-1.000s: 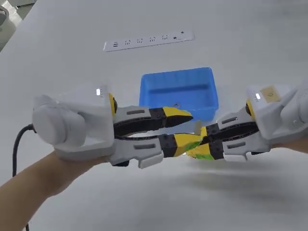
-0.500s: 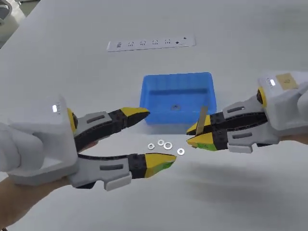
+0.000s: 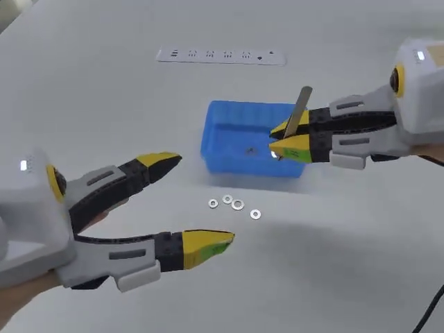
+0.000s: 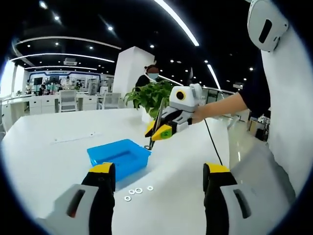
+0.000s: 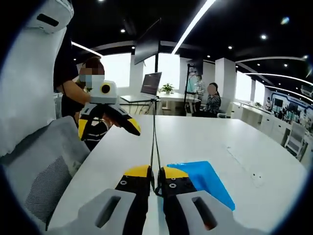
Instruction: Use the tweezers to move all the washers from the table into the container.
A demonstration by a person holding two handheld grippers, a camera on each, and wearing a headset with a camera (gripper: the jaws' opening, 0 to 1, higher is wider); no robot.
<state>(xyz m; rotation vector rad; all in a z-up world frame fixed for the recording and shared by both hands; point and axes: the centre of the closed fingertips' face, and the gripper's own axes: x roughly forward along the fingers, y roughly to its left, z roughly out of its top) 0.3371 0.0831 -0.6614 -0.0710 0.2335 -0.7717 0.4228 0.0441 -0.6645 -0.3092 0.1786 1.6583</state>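
**Tweezers above the container, washers on the table at its near side**

The right gripper (image 3: 276, 143) has its fingers clenched on the tweezers (image 3: 301, 105). Their long axis slants steeply, tips down over the right part of the blue container (image 3: 239, 166). Four washers (image 3: 238, 205) lie in a loose row on the table (image 3: 333, 263), just in front of the container's near wall, so the next reach looks to be toward the person and down. The left gripper (image 3: 206, 199), fingers released and wide apart, sits nearer the washers, at the container's near left. The table is plain, white and smooth, and a power strip (image 3: 220, 55) lies beyond the container. Around it is an open office with a potted plant (image 4: 149, 95).
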